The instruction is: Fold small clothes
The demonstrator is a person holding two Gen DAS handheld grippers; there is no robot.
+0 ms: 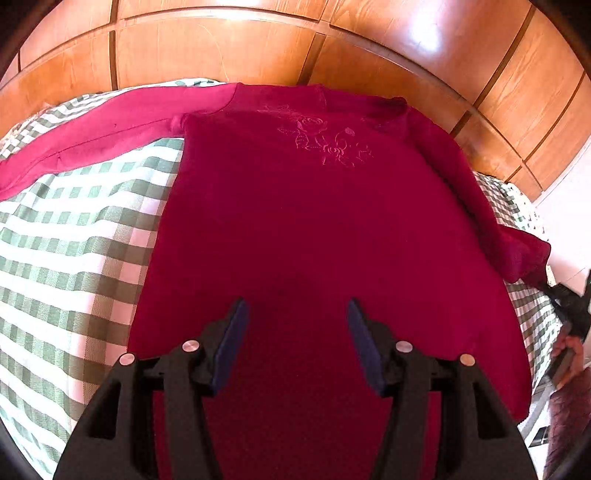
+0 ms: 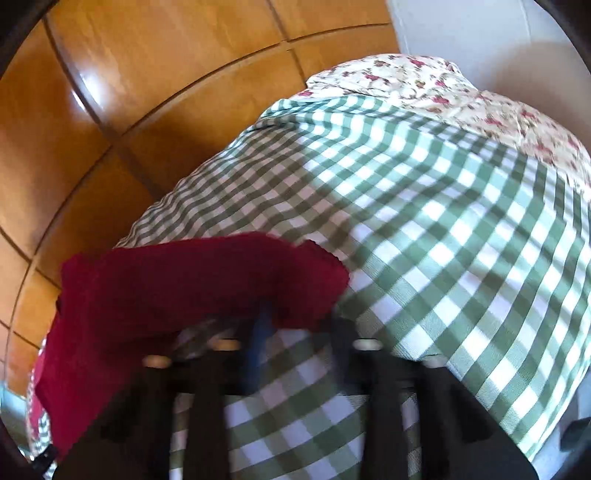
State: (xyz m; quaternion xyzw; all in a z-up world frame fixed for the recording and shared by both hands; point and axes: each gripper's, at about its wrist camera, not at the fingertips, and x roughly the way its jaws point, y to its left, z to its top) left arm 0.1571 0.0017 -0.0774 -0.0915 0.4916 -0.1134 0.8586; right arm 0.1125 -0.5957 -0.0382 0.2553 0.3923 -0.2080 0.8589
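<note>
A dark red long-sleeved sweatshirt point(image 1: 295, 229) with a rose motif stitched in the same colour on its chest lies spread flat, front up, on a green-and-white checked bedcover point(image 1: 74, 236). In the left wrist view its neckline lies at the far edge of the bed, close to the glossy orange-brown wooden panelled headboard point(image 1: 221, 48), and its hem lies nearest the camera. One sleeve point(image 1: 92, 136) stretches out straight across the checks toward the left of that view. The other sleeve point(image 1: 480, 206) runs down along the body's right edge, and its cuff end is drawn off to the right, toward a black tool and part of a person's hand point(image 1: 570, 354) at the frame's edge.

The left gripper point(image 1: 297, 325) hangs over the lower part of the sweatshirt's body with its blue-padded fingers point(image 1: 231, 343) standing apart and nothing between them; whether the tips touch the cloth cannot be told.

In the right wrist view, which is blurred, the right gripper point(image 2: 264, 314) has its fingers together, clamped on the dark red fabric of the sleeve end point(image 2: 203, 280), which bunches just ahead of the fingertips above the checked cover. Beyond it a cream floral-print fabric point(image 2: 461, 96) lies at the far end of the bed, next to a white wall point(image 2: 480, 33).
</note>
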